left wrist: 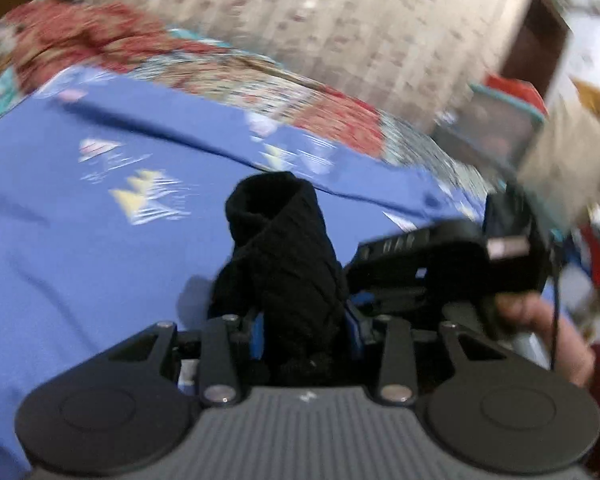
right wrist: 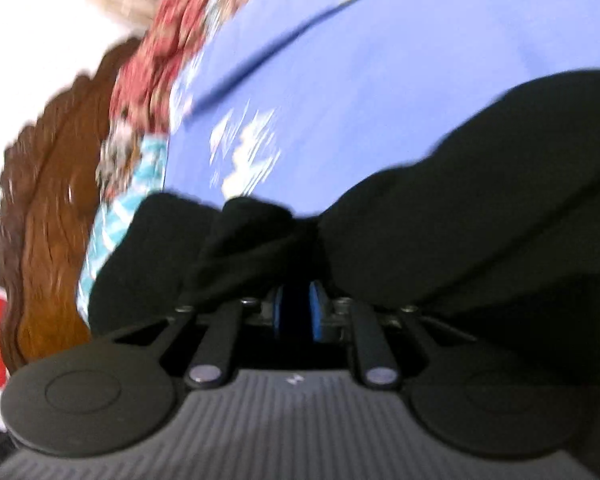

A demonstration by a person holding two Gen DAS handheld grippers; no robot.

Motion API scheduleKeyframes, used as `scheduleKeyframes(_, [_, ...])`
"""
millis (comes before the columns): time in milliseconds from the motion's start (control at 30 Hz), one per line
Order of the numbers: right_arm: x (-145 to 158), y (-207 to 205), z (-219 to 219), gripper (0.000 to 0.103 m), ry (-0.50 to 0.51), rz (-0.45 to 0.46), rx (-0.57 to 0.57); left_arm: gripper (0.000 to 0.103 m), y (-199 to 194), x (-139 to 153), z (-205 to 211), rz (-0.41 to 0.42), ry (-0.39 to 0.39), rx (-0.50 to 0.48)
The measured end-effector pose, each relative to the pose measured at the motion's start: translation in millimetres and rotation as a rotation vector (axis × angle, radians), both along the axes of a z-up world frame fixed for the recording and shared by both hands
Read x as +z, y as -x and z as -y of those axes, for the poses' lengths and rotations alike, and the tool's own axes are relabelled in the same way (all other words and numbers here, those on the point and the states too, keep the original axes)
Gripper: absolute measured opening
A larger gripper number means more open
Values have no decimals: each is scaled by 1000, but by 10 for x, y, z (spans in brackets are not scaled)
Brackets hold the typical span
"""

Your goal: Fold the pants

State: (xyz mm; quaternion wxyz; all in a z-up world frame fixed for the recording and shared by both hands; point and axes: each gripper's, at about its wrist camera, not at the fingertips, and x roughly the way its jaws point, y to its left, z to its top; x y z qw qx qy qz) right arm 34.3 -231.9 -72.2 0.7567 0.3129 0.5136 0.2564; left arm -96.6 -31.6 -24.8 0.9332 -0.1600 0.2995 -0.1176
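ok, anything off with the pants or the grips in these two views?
The black pants are not flat: the left gripper holds them as a twisted bunch standing up off the blue bedsheet, and the right gripper pinches a gathered fold. Both views are motion-blurred. Nothing looks torn or spilled.

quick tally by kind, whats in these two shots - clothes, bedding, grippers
black pants: 1
blue bedsheet: 1
red patterned blanket: 1
gripper: 2, left gripper and right gripper, each shut on the pants
total: 5
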Motion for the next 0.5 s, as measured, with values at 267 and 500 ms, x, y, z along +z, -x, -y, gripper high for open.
scheduleKeyframes(267, [-61,288,964,63,-101,-5,-233,63,-196,-214,834,-84,-165,-194])
scheduleKeyframes(500, [-65,291,689,79,-68,3,-130,83,43,-81,896,-47,-187,-314])
